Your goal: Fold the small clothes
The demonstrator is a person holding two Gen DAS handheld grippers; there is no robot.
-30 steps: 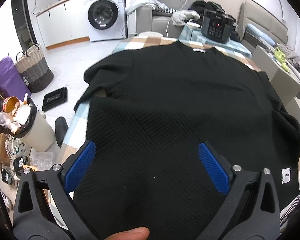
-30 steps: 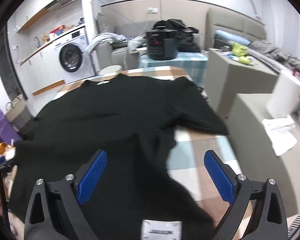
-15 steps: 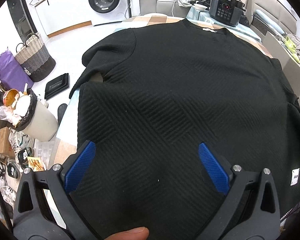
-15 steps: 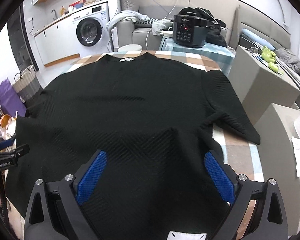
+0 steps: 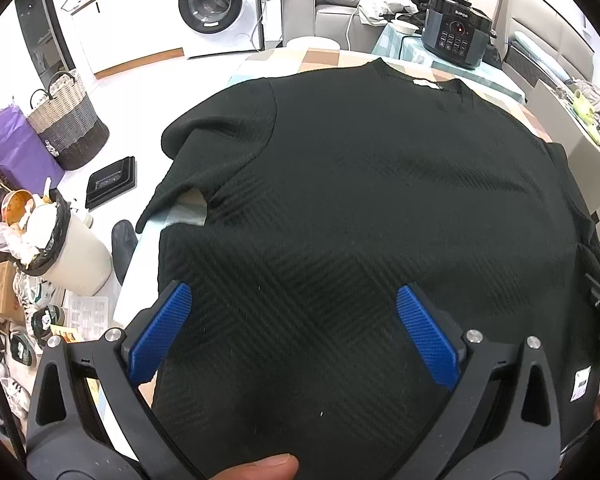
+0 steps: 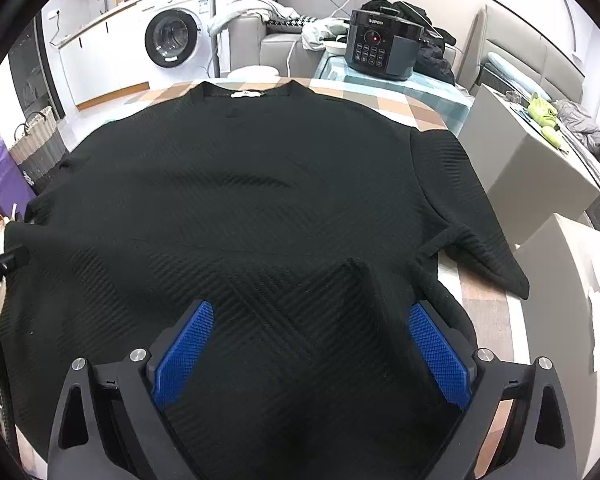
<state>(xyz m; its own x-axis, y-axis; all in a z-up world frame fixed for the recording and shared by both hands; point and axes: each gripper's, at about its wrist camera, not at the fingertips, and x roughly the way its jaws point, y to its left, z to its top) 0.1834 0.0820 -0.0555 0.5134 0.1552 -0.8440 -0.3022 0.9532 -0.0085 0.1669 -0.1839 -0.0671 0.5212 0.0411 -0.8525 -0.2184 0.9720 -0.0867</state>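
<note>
Both grippers have dropped closer to the black sweater (image 5: 380, 200), which lies spread flat on the checked table (image 6: 492, 320). On the floor, a white bin (image 5: 72, 256) overflows with trash. Left gripper (image 5: 296, 328) and right gripper (image 6: 312, 340) hover spread wide over the hem, grasping nothing.

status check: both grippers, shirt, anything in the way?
Left gripper open, right gripper open, both over the hem. Black shirt flat, unfolded, on checked table. Nothing on it.
</note>
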